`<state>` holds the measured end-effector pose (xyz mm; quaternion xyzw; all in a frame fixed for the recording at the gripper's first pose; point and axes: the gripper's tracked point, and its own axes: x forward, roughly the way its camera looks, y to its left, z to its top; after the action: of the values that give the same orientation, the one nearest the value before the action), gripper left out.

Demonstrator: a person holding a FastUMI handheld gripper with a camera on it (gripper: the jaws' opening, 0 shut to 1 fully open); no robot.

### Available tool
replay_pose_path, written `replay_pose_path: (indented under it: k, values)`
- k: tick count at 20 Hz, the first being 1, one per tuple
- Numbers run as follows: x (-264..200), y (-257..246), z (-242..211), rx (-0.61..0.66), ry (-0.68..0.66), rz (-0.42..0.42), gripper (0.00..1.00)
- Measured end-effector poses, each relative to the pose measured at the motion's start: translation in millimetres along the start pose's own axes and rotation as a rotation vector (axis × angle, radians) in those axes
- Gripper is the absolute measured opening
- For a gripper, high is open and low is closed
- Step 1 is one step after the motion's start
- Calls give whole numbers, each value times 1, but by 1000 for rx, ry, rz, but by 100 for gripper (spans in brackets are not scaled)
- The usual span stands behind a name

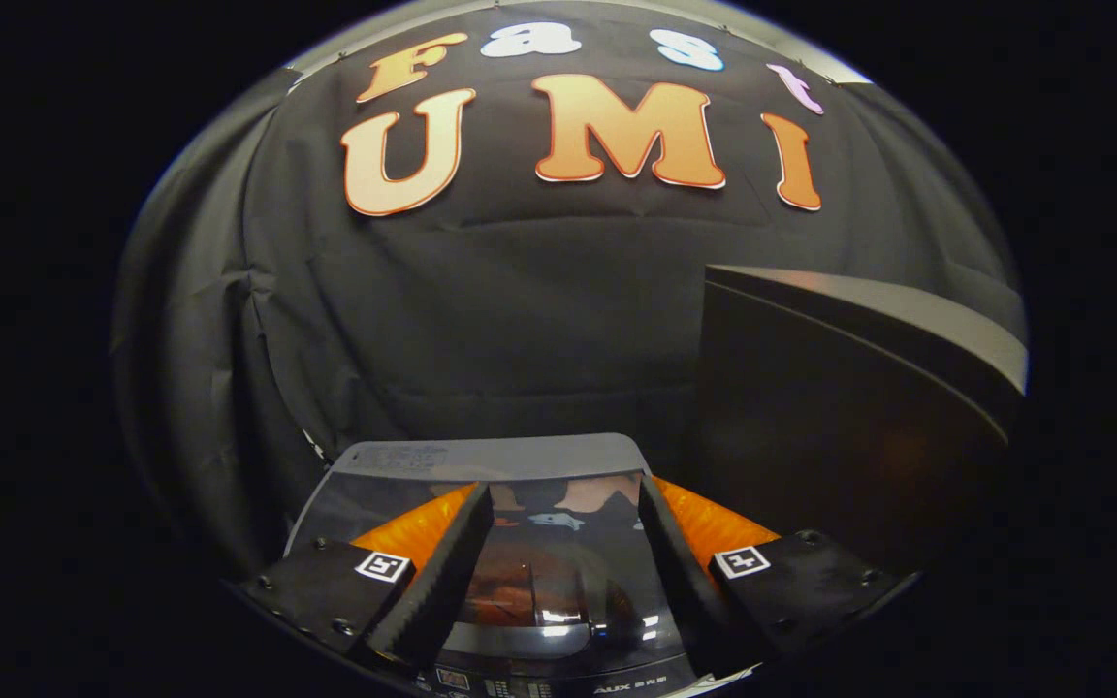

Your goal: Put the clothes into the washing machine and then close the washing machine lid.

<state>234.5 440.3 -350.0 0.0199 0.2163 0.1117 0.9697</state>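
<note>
Gripper [566, 494] spread open, holding nothing, above the closed glossy dark glass lid [558, 572] of a grey top-loading washing machine [481, 456], clothes unseen, tall dark cabinet [840, 417] just beside its right edge

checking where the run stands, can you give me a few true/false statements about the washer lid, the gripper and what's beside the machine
1. The washing machine lid is down over the tub. True.
2. The gripper is shut on a piece of clothing. False: its fingers stand apart with nothing between them, above the lid.
3. A dark box-like object stands to the right of the washing machine, beyond the fingers. True.
4. The lid is solid and opaque. False: it is a glossy see-through panel with reflections on it.
5. A garment lies on top of the lid. False: the lid's surface is bare.
</note>
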Motion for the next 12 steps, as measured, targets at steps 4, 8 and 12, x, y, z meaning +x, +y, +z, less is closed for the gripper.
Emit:
replay_pose_path:
  k: [4, 8, 12]
  values:
    - [-24, 17, 37, -7, -57, 29, 98]
    - [-58, 19, 77, -5, -92, 24, 98]
    - [-96, 18, 141, 9, -190, 34, 98]
